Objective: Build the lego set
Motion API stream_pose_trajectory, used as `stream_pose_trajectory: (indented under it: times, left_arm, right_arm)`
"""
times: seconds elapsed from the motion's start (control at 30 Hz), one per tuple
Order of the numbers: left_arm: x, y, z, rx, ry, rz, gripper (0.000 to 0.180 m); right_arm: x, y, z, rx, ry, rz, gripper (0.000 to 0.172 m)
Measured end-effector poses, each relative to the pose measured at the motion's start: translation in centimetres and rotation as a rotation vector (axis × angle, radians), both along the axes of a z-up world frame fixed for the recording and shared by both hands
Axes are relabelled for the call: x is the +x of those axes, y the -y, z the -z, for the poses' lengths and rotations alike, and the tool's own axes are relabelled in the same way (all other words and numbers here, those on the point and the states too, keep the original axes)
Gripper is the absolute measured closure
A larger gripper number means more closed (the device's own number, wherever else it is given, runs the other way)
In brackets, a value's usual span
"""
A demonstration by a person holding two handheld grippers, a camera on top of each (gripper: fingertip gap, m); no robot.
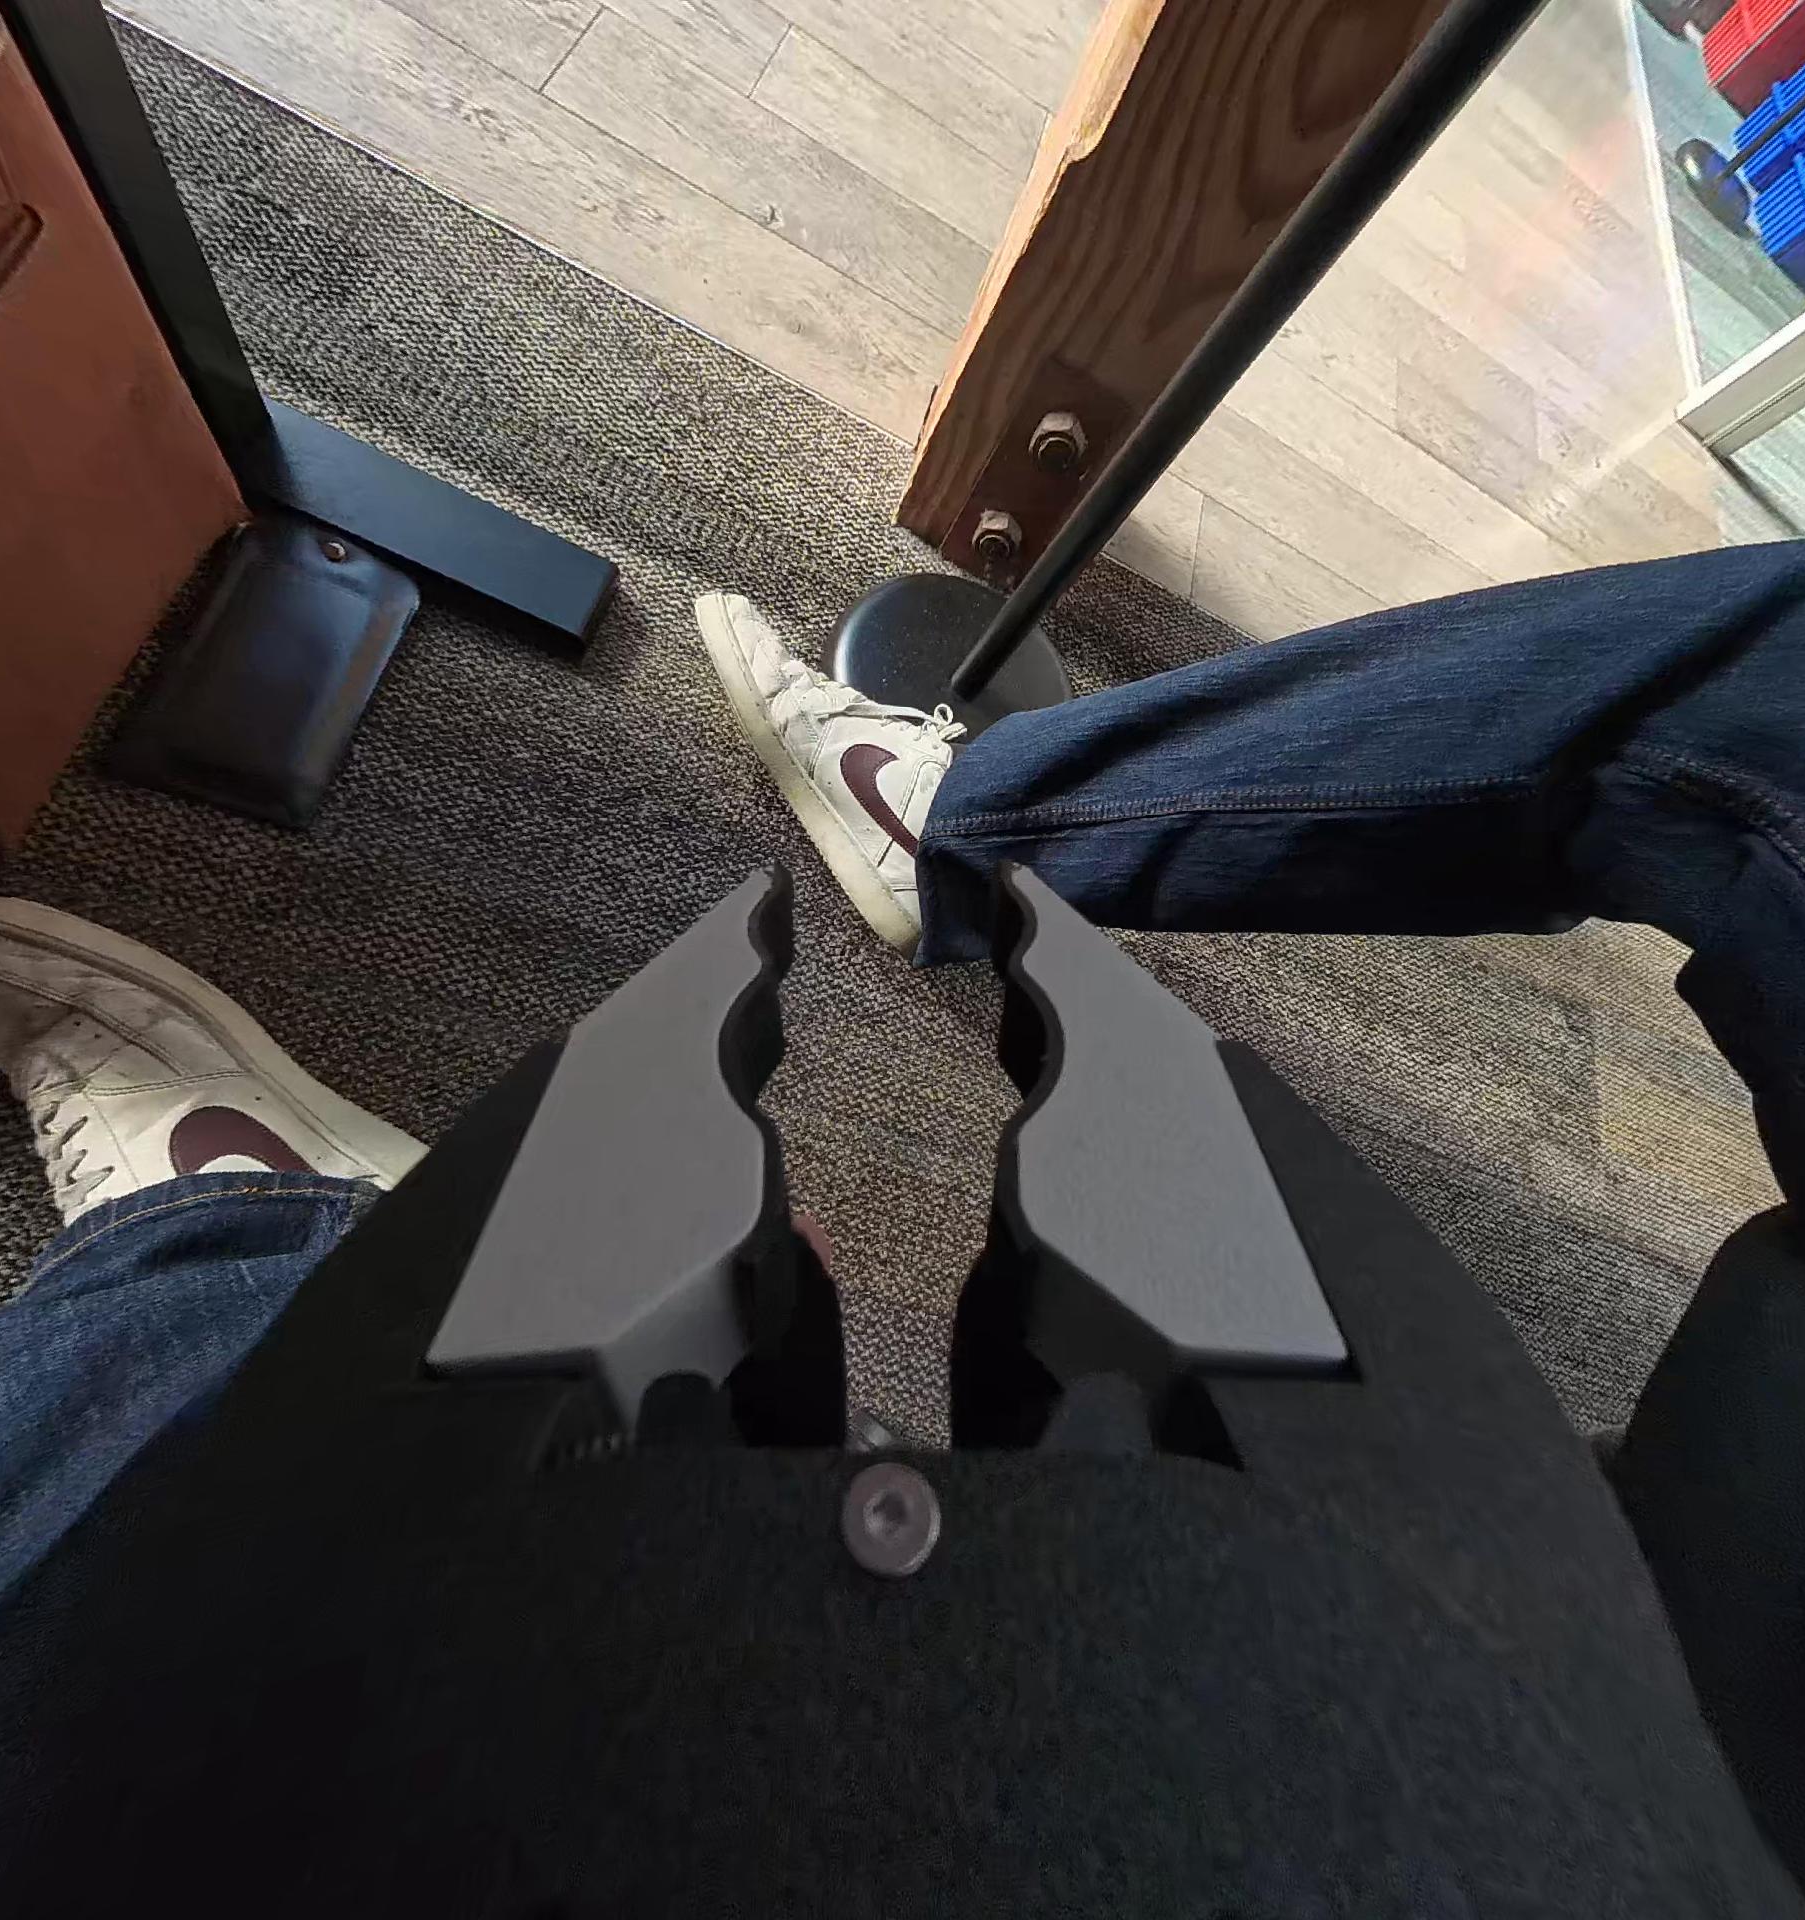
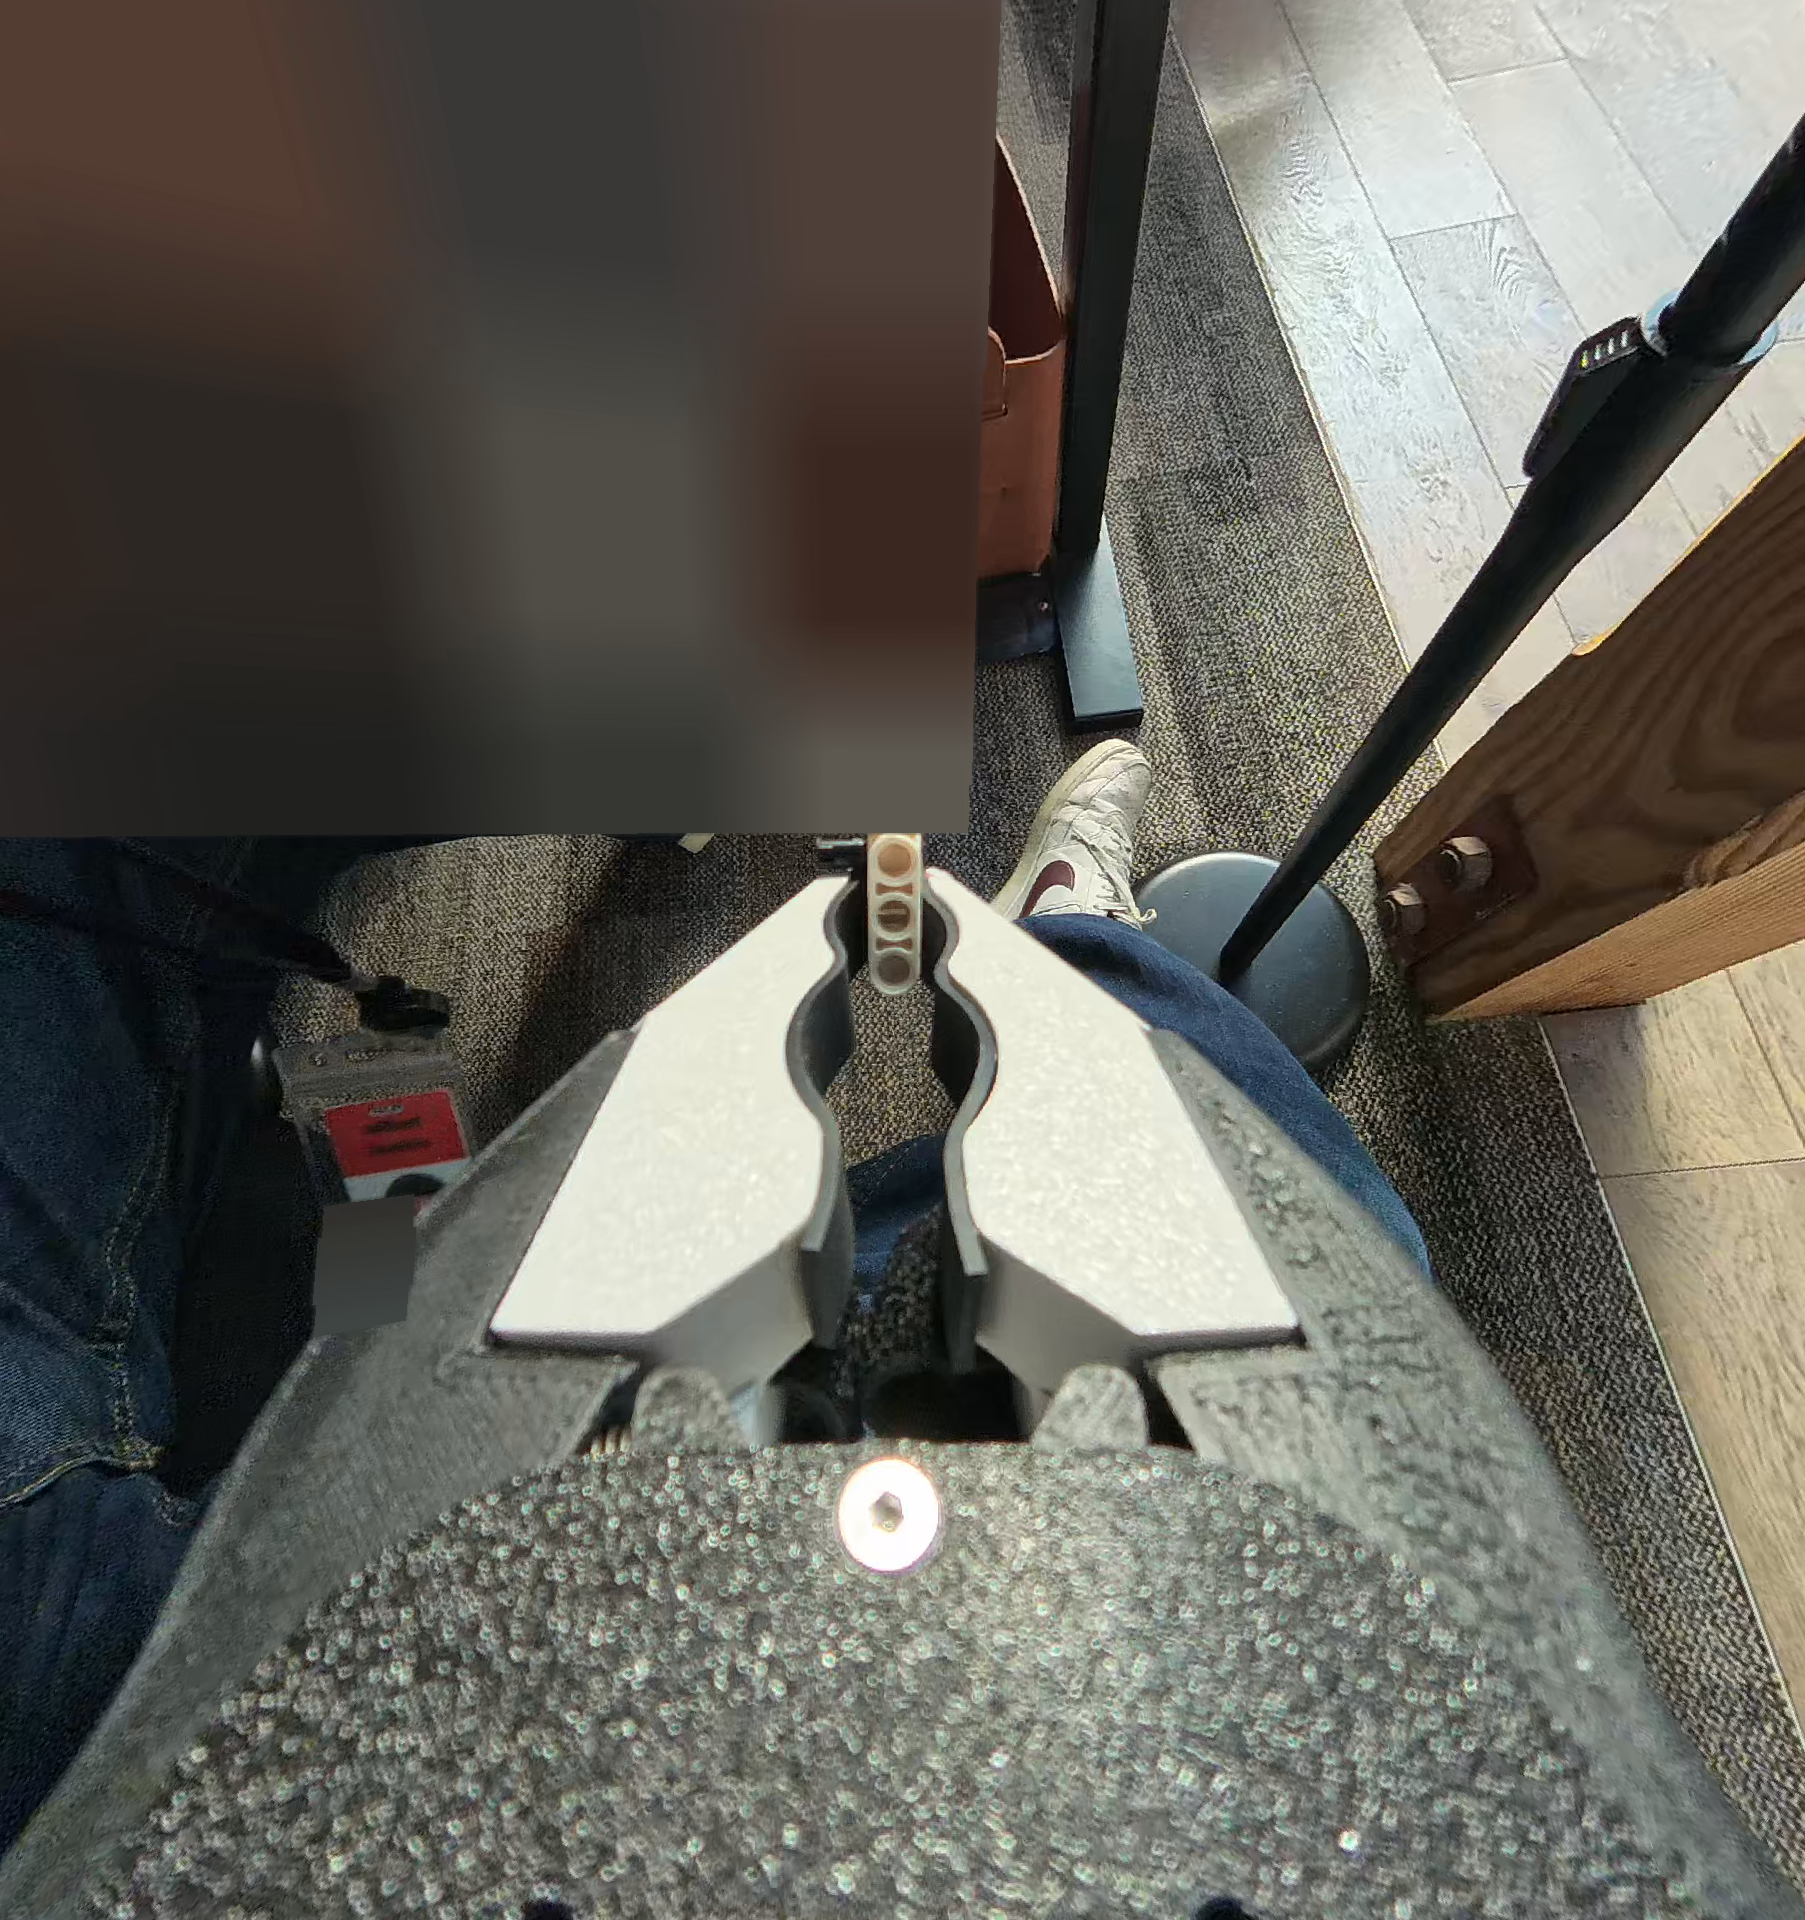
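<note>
1. The right hand-held gripper (image 2: pixel 893 914) is clamped on a small pale-grey plastic beam with round holes (image 2: pixel 894 914); the beam stands upright between the fingertips, both tips press against its sides, and its top pokes out above them.
2. Something small and black (image 2: pixel 838 854) sits just left of the beam's top end; what it is cannot be told.
3. Below the right hand-held gripper lie a knee in dark blue jeans (image 2: pixel 1220 1049) and grey carpet (image 2: pixel 1241 582).
4. The left hand-held gripper (image 1: pixel 893 894) has its jaws apart with nothing between them; only carpet (image 1: pixel 524 790) shows through the gap.
5. Its right fingertip (image 1: pixel 1017 904) lies in front of the hem of a blue jeans leg (image 1: pixel 1345 769); whether they touch cannot be told.
6. Just beyond that hem is a white sneaker with a maroon mark (image 1: pixel 825 748), and a second such sneaker (image 1: pixel 139 1060) lies at the left edge.
7. A black round base (image 1: pixel 908 639) carries a slanted black pole (image 1: pixel 1241 322), beside a wooden post with bolts (image 1: pixel 1116 260).
8. Farther left stand a black metal leg with a flat foot (image 1: pixel 430 520) and a brown cabinet (image 1: pixel 56 468).
9. Pale wood flooring (image 1: pixel 669 135) begins past the carpet.
10. In the right wrist view, a grey device with a red label (image 2: pixel 384 1122) lies on the carpet near the other jeans leg (image 2: pixel 46 1143).
</note>
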State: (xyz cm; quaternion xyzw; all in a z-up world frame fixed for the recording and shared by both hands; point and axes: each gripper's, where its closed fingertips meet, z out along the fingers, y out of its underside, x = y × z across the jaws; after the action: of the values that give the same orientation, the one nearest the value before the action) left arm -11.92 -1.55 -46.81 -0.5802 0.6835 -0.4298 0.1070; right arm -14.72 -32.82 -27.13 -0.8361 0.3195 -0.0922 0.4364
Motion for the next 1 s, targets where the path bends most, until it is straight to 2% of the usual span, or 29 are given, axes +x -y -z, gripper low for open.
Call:
stream_pose_trajectory:
  times: [0.13,0.27,0.43,0.67,0.73,0.9,1.0]
  left_arm:
    - [-0.3,-2.7,0.7,0.134,0.018,-0.045,0.147]
    - [-0.2,-5.1,0.0,0.208,0.045,-0.105,0.148]
    - [0.1,-5.6,-0.3,0.221,0.044,-0.119,0.147]
    - [0.5,-2.6,-0.8,0.196,-0.028,-0.056,0.147]
    - [0.9,-1.1,-0.7,0.204,-0.087,-0.012,0.147]
    - [3.1,3.3,-1.2,0.241,-0.12,0.103,0.146]
    - [2.9,5.3,-0.1,0.295,-0.157,0.169,0.146]
  right_arm:
    - [-0.1,-0.2,0.6,0.01,-0.038,-0.001,0.166]
    - [-0.3,-0.7,0.6,0.015,-0.044,-0.017,0.166]
    - [-0.3,-0.5,1.0,0.006,-0.051,-0.016,0.166]
    - [-0.1,-0.1,0.4,0.007,-0.033,0.001,0.166]
    - [-0.1,0.2,0.1,-0.005,-0.014,0.01,0.166]
    - [0.0,1.9,-1.8,-0.004,0.069,0.034,0.166]
    - [-0.6,3.6,-2.1,0.005,0.072,0.06,0.165]
